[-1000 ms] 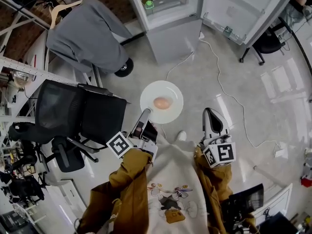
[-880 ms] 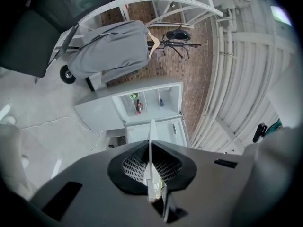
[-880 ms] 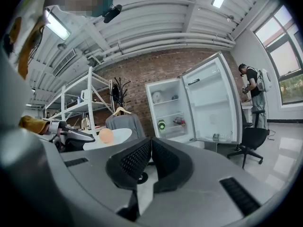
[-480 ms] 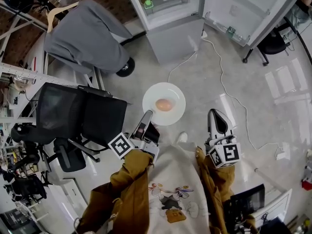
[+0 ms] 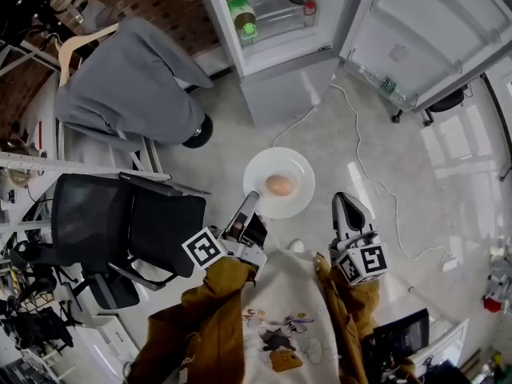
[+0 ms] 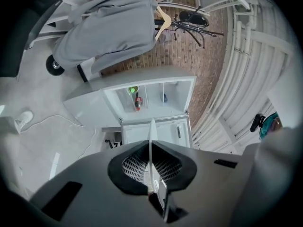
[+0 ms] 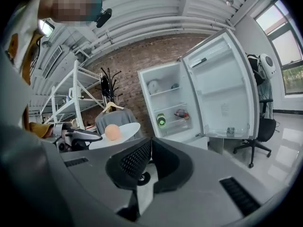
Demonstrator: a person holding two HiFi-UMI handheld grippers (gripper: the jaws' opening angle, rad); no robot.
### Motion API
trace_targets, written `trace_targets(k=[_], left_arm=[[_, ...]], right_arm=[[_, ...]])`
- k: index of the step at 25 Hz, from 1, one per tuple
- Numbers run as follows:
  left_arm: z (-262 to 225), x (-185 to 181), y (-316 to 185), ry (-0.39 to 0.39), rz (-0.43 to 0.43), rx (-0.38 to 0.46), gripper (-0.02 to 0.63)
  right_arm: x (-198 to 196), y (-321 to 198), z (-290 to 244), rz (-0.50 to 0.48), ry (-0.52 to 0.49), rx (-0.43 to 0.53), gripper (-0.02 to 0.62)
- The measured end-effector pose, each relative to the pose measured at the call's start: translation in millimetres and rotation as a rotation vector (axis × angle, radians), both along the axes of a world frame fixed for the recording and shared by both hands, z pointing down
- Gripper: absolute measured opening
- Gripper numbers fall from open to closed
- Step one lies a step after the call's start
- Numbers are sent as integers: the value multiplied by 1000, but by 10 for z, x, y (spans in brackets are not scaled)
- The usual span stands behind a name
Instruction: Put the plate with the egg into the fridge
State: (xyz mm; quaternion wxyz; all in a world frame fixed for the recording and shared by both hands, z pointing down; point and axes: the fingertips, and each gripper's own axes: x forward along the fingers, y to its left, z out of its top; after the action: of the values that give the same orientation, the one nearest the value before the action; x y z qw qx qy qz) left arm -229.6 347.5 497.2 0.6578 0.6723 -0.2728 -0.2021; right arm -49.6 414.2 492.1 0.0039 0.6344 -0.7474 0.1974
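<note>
A white plate (image 5: 300, 162) with a tan egg (image 5: 279, 185) on it is held level above the floor. My left gripper (image 5: 251, 199) is shut on the plate's near rim, which shows edge-on between its pads (image 6: 150, 148). The right gripper view catches the plate (image 7: 124, 130) and egg (image 7: 112, 132) from the side. My right gripper (image 5: 346, 207) hangs beside the plate, shut and empty. The white fridge (image 5: 276, 50) stands ahead with its door (image 5: 432, 34) swung open; its shelves (image 7: 171, 107) hold a green bottle and a red item.
A black office chair (image 5: 132, 214) stands at my left. A grey garment (image 5: 132, 74) hangs on a rack beyond it. A white cable (image 5: 364, 154) trails over the glossy floor. Another dark chair (image 5: 444, 101) sits behind the fridge door.
The fridge has come closer and larger in the head view. The plate with the egg stays in my left gripper; both grippers keep their places relative to my body.
</note>
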Motion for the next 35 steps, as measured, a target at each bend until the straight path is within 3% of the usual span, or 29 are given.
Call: trace_targets(k=[6, 10, 16, 27, 35], left_arm=[[-32, -220, -758, 93, 14, -63, 19], [-76, -481, -1295, 74, 24, -42, 20], [-74, -667, -1944, 48, 56, -6, 18], [-53, -437, -2388, 73, 143, -17, 20], [-31, -147, -2611, 74, 159, -6, 20]], right_arm=[[-280, -919, -90, -46, -25, -11, 8], [-437, -1496, -125, -11, -58, -9, 8], [-656, -2055, -212, 36, -28, 18, 8], [-719, -2418, -350, 94, 5, 52, 8], [-478, -2754, -320, 84, 26, 75, 8]])
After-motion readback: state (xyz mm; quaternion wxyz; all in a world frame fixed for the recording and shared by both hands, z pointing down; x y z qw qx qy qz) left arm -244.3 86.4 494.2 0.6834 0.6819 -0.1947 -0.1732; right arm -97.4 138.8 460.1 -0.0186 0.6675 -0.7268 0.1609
